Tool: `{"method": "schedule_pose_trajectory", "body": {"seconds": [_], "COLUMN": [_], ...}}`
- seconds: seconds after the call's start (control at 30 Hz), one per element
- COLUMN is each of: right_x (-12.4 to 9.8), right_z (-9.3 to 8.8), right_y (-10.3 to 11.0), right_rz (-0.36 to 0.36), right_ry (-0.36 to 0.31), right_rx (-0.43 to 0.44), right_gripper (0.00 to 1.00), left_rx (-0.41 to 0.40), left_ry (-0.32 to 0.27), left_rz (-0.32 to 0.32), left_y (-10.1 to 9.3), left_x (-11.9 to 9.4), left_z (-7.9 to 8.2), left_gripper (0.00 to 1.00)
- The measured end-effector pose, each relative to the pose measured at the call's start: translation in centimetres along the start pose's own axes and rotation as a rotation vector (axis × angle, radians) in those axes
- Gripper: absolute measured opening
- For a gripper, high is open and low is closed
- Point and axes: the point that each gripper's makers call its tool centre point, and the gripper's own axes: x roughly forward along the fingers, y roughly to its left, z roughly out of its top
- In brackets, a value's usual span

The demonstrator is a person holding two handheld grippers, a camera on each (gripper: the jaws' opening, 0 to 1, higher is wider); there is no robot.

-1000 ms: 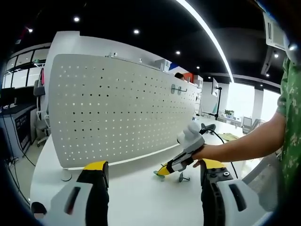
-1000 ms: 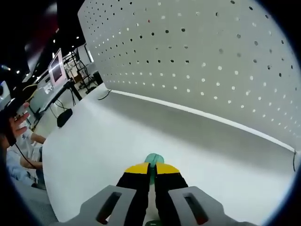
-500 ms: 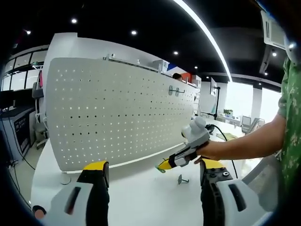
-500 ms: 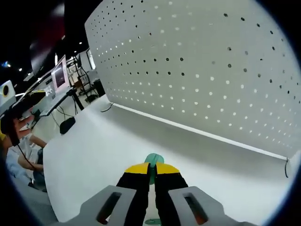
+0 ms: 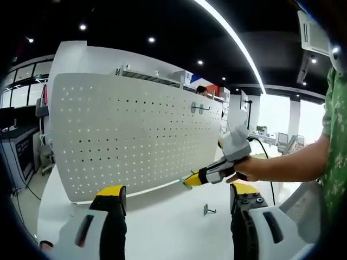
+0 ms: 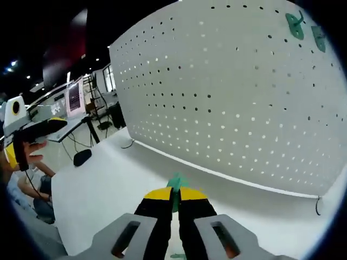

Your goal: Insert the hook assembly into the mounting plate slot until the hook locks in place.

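Your right gripper [image 6: 174,199] is clamped on the green hook [image 6: 174,183], whose tip pokes out past the yellow jaw tips, held clear of the table [image 6: 108,189] and aimed at the pegboard [image 6: 233,103] so its prongs can meet the holes squarely. Two hooks [image 6: 295,24] already hang near the board's top, likely marking the target row. Your left gripper [image 5: 171,203] waits with jaws apart and empty, facing the board; a spare hook [image 5: 207,209] lies on the table.
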Motion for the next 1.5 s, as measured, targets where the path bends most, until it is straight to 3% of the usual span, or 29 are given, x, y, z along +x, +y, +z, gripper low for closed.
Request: {"method": "schedule_pose_trajectory", "body": {"seconds": [0.63, 0.97, 1.23, 1.5], "right_x": [-5.7, -9.5, -11.2, -11.6], "right_z": [6.0, 9.5, 10.8, 11.4], "right_y": [1.2, 3.2, 4.7, 5.8], "right_rz": [-0.042, -0.039, -0.03, -0.008], "right_ry": [-0.216, -0.35, -0.421, -0.445], "right_rx": [-0.078, -0.15, -0.195, -0.212], "right_gripper": [0.01, 0.01, 0.01, 0.01], "left_rx": [0.031, 0.043, 0.047, 0.039], "left_ry": [-0.016, -0.033, -0.05, -0.067], "left_rz": [-0.04, -0.063, -0.076, -0.095], "left_y": [-1.4, -2.3, -2.9, -3.3], "left_x": [0.7, 1.2, 1.2, 1.6], "left_z": [1.5, 2.7, 3.7, 4.6], "left_gripper": [0.8, 0.79, 0.78, 0.72]}}
